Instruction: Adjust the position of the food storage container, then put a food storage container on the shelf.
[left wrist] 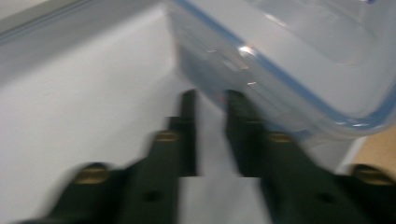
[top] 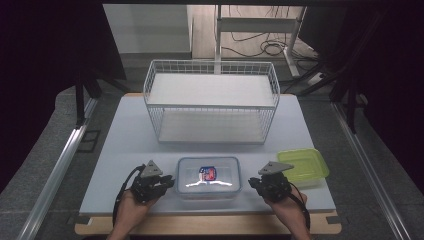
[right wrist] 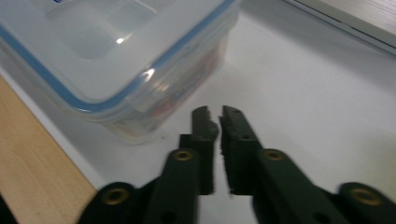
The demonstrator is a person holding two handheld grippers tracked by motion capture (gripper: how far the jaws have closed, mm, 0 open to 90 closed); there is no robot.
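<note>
A: High view shows a white table point(top: 125, 150) with a wire rack point(top: 211, 100) at 12 o'clock, two shelves, both bare. A clear container point(top: 209, 176) with a blue-edged lid sits at 6 o'clock, close to the front edge of the white top. A green lid point(top: 303, 165) lies at 4 o'clock, near the right edge.

B: And the grippers?

A: The left gripper point(top: 167, 181) is at 7 o'clock, just beside the left wall of the container. The right gripper point(top: 254, 183) is at 5 o'clock, just beside the right wall, with the green lid behind it. Between the container and the rack the table is free.

B: What do the gripper views add?

A: In the left gripper view the left gripper point(left wrist: 210, 100) has its jaws a little apart, nothing between them; one tip is at the container point(left wrist: 289, 60) wall, but the picture is blurred, so I cannot tell if it touches. In the right gripper view the right gripper point(right wrist: 214, 114) has jaws almost pressed together, a thin gap only, empty, near the corner of the container point(right wrist: 116, 60). Also the wooden border point(right wrist: 32, 158) under the white top is visible there.

B: Anything hard to read?

A: Something red and blue is inside the container, but it is too small to make out
</note>
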